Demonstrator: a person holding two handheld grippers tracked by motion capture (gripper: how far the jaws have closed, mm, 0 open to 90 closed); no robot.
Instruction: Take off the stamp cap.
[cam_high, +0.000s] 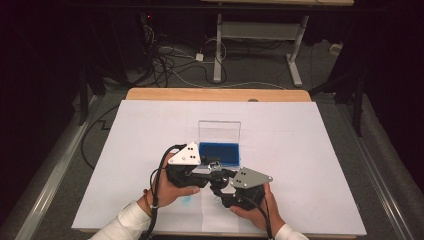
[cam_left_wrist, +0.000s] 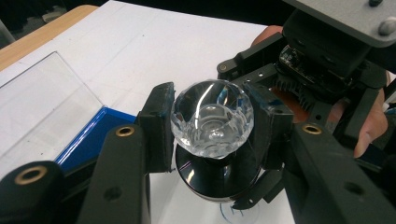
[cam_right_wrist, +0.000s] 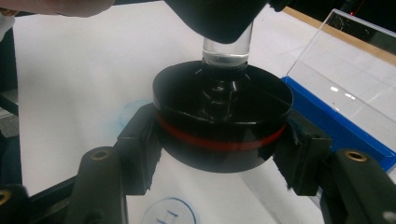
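**Stamp clamped at both ends above the paper**

High view: both grippers meet just in front of the blue case (cam_high: 219, 152).

Left gripper view: left gripper (cam_left_wrist: 212, 123) pinches the stamp's crystal knob (cam_left_wrist: 212, 116), axis upright.

Right gripper view: right gripper (cam_right_wrist: 219, 140) clamps the stamp's black base (cam_right_wrist: 222, 119), facing down over the white paper (cam_right_wrist: 70, 93).

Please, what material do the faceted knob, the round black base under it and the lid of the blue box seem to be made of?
Faceted knob: clear glass or acrylic, glossy, with see-through cut faces. Round black base: probably shiny plastic or lacquered metal, with reflections and a red band. Lid: clear rigid plastic, with bright glints.
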